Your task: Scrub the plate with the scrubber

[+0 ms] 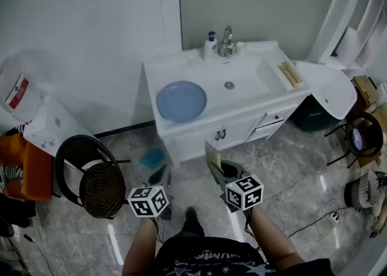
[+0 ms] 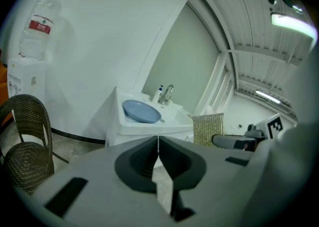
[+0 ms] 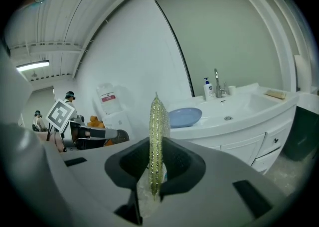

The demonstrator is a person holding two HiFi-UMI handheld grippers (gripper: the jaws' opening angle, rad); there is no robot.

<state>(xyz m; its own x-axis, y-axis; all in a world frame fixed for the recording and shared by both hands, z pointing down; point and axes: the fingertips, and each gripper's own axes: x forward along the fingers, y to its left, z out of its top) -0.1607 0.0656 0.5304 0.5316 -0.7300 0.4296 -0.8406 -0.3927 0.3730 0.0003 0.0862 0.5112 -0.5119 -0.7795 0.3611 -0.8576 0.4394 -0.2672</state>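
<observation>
A round blue plate (image 1: 181, 100) lies flat on the white vanity counter (image 1: 260, 96), left of the sink basin (image 1: 233, 81). The plate also shows in the left gripper view (image 2: 142, 111) and the right gripper view (image 3: 184, 117). My right gripper (image 1: 213, 158) is shut on a glittery gold-green scrubber (image 3: 156, 141), held edge-up between its pads; the scrubber (image 2: 208, 128) stands over the floor, short of the cabinet. My left gripper (image 1: 159, 176) is beside it to the left, shut (image 2: 158, 152) with nothing between its fingers. Both are well short of the plate.
A faucet (image 1: 227, 42) and a soap bottle (image 1: 210, 45) stand at the back of the sink. A wicker chair (image 1: 97, 181) and a water dispenser (image 1: 45, 126) are on the left. A dark bin (image 1: 314, 114) and a stool (image 1: 363, 135) are on the right.
</observation>
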